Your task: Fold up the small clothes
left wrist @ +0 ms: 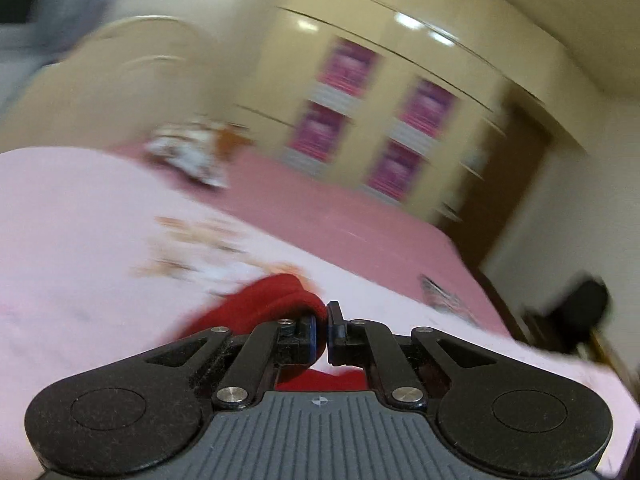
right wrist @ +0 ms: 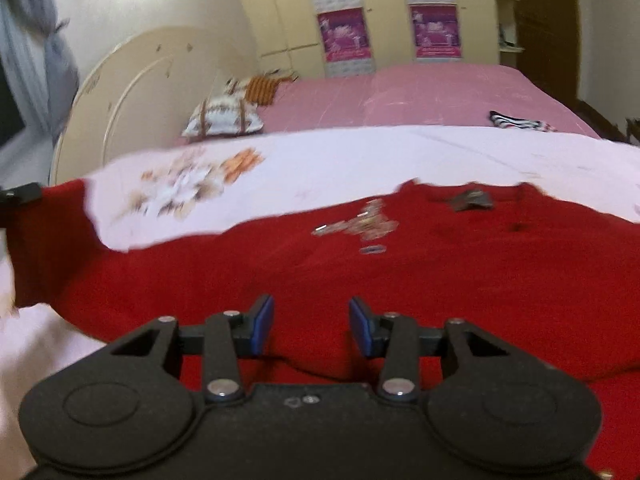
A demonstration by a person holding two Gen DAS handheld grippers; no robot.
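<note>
Left gripper (left wrist: 323, 328) tilted, blue-padded fingers pinched together on a fold of red garment (left wrist: 276, 300), right gripper (right wrist: 311, 326) level, fingers spread apart, nothing between them

pink bed (right wrist: 440, 96) | patterned pillow (right wrist: 224, 118) | cream wardrobe (right wrist: 280, 20) | purple posters (right wrist: 346, 34)

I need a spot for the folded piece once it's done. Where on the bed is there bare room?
Free: the pink bedsheet between the patterned pillow and the striped garment. Also the pale sheet right of its floral print. Crowded: the near edge, covered by the red garment.
</note>
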